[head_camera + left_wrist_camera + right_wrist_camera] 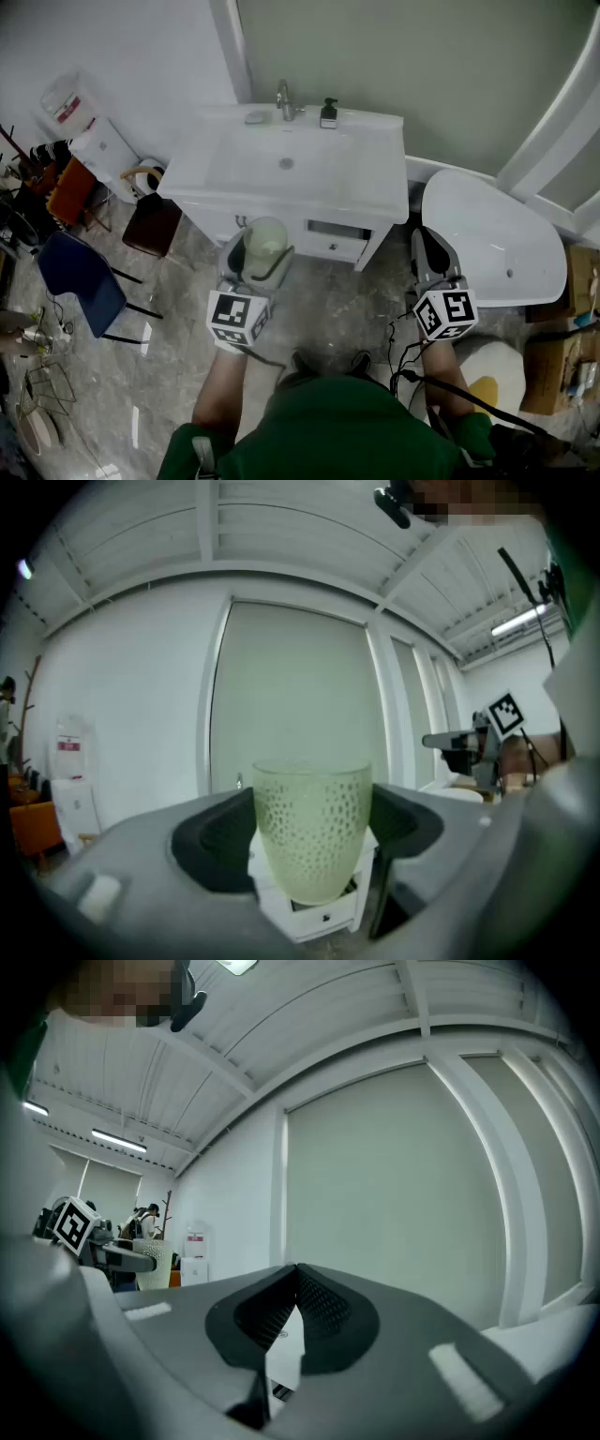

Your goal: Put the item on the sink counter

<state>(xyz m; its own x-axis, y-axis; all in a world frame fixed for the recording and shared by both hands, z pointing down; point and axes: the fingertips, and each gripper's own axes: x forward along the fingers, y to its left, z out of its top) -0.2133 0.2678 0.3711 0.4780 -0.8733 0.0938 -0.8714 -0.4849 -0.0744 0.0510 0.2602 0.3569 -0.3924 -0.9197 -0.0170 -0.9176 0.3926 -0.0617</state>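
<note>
While the pale green cup (266,239) with its dotted surface is held upright, it is seen clamped between the two dark pads of the left claw (255,253), whose jaws are spread wide around it. In the left gripper view the cup (312,827) is pressed on both sides by the pads, and its rim stands above them. The cup is carried in the air in front of the white cabinet (333,242), short of the counter (375,187) and not resting on it. The right claw (428,246) is held level with the left one, in front of the cabinet's right corner, and its jaws are closed together with nothing between them, as is shown in the right gripper view (292,1283). At the back of the counter a tap (284,98) and a dark-topped soap bottle (329,113) are set, with the basin sunk between them and the front edge. A white bathtub (497,234) is seen to the right of the cabinet, and a blue chair (80,272) and a brown stool (153,223) are placed to the left.
</note>
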